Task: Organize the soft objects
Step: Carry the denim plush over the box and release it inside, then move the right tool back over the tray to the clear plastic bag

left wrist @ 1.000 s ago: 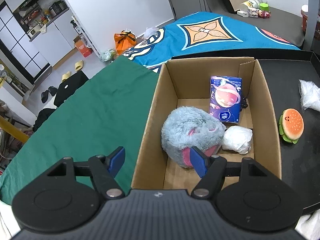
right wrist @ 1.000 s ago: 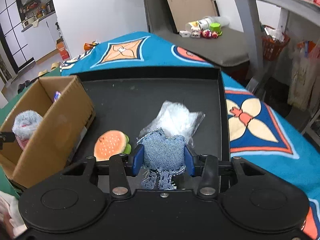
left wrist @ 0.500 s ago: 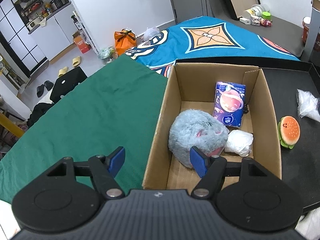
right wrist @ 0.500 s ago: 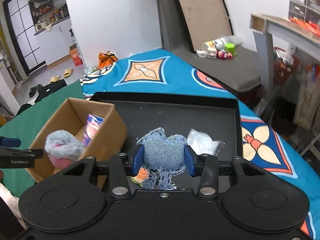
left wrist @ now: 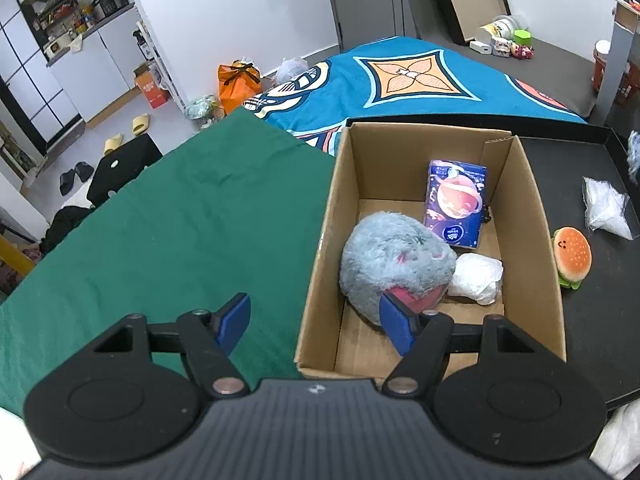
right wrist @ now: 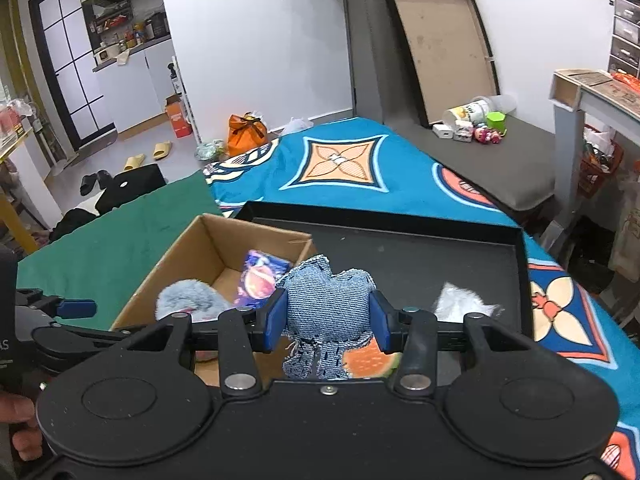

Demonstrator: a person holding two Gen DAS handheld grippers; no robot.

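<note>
Lying flat at the far left, a matte green cloth (left wrist: pixel 160 232) covers the surface, smooth but for faint creases; above its near edge the left gripper (left wrist: pixel 316 326) hangs with its blue-padded jaws spread wide and nothing between them, one pad over the cloth, the other over the box; beside the cloth stands an open corrugated cardboard box (left wrist: pixel 320 248), square-cornered and brown; inside it a rounded grey plush toy (left wrist: pixel 394 258) with shaggy fur and a pink patch fills the near left part, a crumpled white wad (left wrist: pixel 478 278) sits just beside it on the right, and a glossy purple packet (left wrist: pixel 456 204) printed with a ringed planet leans against the far wall; right of the box a shallow black tray (left wrist: pixel 580 320) with a raised rim holds a small soft burger toy (left wrist: pixel 572 258), round and orange with a green edge, and further back a crinkled clear plastic bag (left wrist: pixel 606 208); the right gripper (right wrist: pixel 328 318) pinches a frayed, coarse-woven denim toy (right wrist: pixel 328 304) between its blue pads, lifted over the box's right wall and the tray, threads dangling below.
</note>
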